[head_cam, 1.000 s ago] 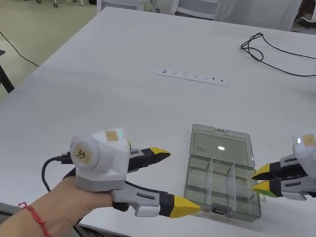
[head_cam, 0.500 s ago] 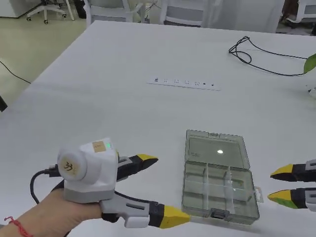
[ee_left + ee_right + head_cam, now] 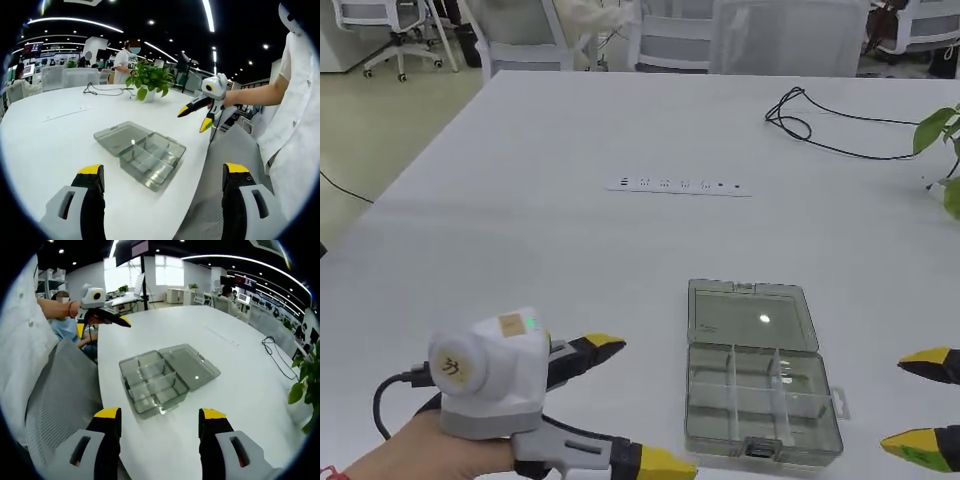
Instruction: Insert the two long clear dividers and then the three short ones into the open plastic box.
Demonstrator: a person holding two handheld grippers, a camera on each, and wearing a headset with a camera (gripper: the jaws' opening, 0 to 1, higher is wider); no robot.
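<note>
Left gripper (image 3: pixel 640 405), right gripper (image 3: pixel 915 400) agape, box (image 3: pixel 752 318) between

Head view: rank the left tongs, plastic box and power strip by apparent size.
1-2. left tongs and plastic box: about alike; the tongs are nearest the camera, so unranked.
3. power strip: smallest, though farthest away.

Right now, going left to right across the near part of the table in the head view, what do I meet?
left gripper, jaws open → box, lid open → right gripper, jaws open
</note>
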